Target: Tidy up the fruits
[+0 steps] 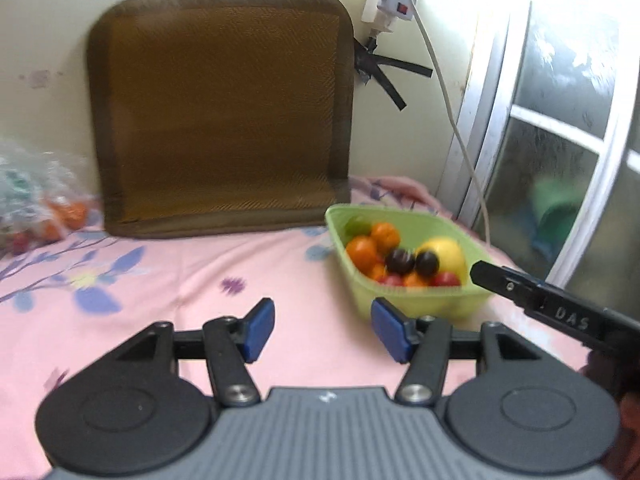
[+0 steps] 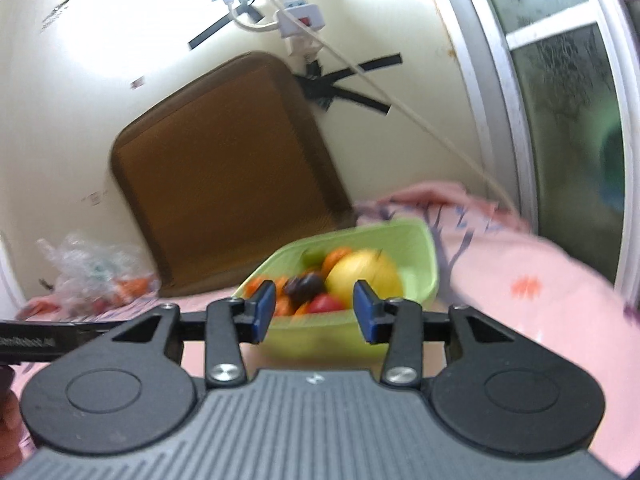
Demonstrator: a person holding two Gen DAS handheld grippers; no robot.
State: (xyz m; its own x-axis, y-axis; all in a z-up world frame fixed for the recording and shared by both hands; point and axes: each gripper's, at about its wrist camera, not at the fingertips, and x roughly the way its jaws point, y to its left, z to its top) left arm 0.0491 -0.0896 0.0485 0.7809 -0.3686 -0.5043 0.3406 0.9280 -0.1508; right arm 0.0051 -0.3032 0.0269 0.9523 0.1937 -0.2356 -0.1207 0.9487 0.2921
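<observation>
A light green basket [image 1: 416, 300] sits on the pink flowered sheet, right of centre in the left wrist view. It holds a yellow fruit [image 1: 444, 254], oranges [image 1: 362, 250], two dark plums [image 1: 400, 262] and small red fruits [image 1: 446, 279]. My left gripper [image 1: 323, 334] is open and empty, low over the sheet just left of the basket. The right gripper's body [image 1: 560, 310] reaches in from the right beside the basket. In the right wrist view the basket [image 2: 416, 240] lies straight ahead; my right gripper [image 2: 315, 312] is open, empty, in front of its near wall.
A brown cushion [image 1: 220, 112] leans on the wall behind. A clear plastic bag with orange and red fruits [image 1: 36, 208] lies at the far left. A power strip and cord [image 1: 390, 2] hang on the wall; a window [image 1: 560, 140] stands at the right.
</observation>
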